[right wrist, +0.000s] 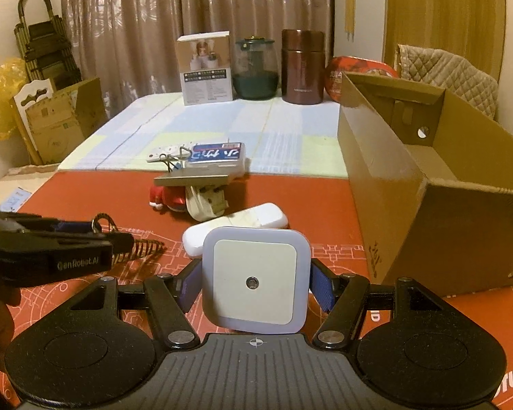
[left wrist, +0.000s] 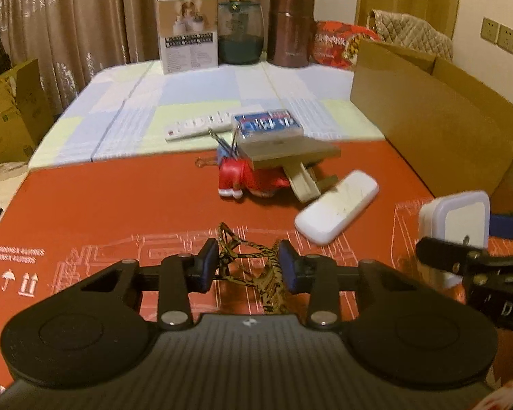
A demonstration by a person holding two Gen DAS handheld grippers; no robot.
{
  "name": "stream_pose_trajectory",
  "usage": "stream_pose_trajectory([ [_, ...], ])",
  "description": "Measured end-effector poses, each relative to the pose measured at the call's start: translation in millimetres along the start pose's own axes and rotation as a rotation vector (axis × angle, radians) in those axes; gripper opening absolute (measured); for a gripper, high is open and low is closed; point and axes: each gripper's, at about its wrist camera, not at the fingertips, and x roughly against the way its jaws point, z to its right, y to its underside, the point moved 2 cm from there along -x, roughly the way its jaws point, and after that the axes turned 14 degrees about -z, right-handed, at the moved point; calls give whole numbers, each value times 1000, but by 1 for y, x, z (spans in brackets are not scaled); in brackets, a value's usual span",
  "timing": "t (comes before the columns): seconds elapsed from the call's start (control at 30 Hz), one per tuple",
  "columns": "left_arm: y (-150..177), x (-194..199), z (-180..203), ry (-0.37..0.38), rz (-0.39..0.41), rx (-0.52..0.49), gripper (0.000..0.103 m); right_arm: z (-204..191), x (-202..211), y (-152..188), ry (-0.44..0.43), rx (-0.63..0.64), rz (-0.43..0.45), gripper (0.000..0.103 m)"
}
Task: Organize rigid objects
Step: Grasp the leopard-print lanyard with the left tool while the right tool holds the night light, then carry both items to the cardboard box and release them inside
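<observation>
My left gripper [left wrist: 249,266] is shut on a tiger-striped hair claw clip [left wrist: 273,280] and holds it just above the red mat [left wrist: 119,205]. The same clip [right wrist: 143,246] sticks out of that gripper [right wrist: 113,235] at the left of the right wrist view. My right gripper [right wrist: 254,285] is shut on a square white night light [right wrist: 254,280], held upright with its face toward the camera. In the left wrist view the night light [left wrist: 456,218] is at the right edge. An open cardboard box [right wrist: 410,205] stands to the right.
On the mat lie a white oblong case [left wrist: 337,210], a red Santa figure [left wrist: 236,176] and a beige plug [left wrist: 301,181] under a flat plate. Behind them are a blue card box [left wrist: 268,124] and a white power strip [left wrist: 198,126]. Jars and a carton [left wrist: 188,30] stand at the back.
</observation>
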Motion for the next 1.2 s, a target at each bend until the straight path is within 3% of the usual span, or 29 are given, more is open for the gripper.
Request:
stream_pose_trajectory([
  [0.23, 14, -19, 6, -14, -30, -43, 35, 1, -7, 3, -8, -8, -25, 62],
  [0.5, 7, -29, 11, -44, -27, -53, 35, 3, -12, 2, -12, -14, -37, 62],
  [0.6, 5, -27, 8, -22, -34, -27, 34, 4, -12, 1, -13, -20, -34, 62],
  [0.93, -5, 14, 3, 1, 57, 21, 34, 5, 7, -6, -18, -24, 26, 62],
  [1.2, -36, 68, 21, 48, 147, 48, 34, 20, 61, -39, -28, -46, 160, 62],
])
